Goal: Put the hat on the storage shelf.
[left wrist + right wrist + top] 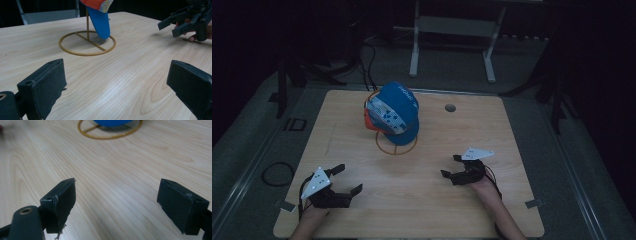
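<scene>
No legible text on cap point(398, 107).

Right tongs point(117, 202) spread wide over bare wooden table point(120, 165); gold ring base point(110, 137), blue cap point(112, 122) beyond

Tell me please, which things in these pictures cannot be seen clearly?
- Cap: the high view is too dim and small to read its print; the top edge of both gripper views cuts it off.
- Gold stand: in the high view the cap covers its post and top.
- Person's forearms: the high view's bottom edge cuts them off.
- Floor items: dark.
</scene>
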`<state>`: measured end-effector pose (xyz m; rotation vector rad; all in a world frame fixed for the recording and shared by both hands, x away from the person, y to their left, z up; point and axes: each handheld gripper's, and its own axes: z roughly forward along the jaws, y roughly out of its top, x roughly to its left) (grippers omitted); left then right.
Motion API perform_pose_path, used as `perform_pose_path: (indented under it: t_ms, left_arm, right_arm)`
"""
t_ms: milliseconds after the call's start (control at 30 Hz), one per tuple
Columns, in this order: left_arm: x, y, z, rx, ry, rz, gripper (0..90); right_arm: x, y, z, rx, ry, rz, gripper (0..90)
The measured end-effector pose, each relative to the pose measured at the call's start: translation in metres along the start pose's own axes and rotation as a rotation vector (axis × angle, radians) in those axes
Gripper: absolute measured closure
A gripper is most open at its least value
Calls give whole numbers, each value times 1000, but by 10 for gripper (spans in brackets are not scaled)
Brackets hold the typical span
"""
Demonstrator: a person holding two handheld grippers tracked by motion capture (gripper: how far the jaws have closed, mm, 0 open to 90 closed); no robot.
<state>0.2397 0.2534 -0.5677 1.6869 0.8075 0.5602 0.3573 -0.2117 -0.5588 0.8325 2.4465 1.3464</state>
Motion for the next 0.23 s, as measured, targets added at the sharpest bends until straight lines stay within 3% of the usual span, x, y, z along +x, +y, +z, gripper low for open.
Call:
perform_pose_path:
  t_ms: [233]
  left_arm:
    - [0,0,0,1,0,2,27]
  right_arm:
    - [-5,-7,-3,9,-34,11,155]
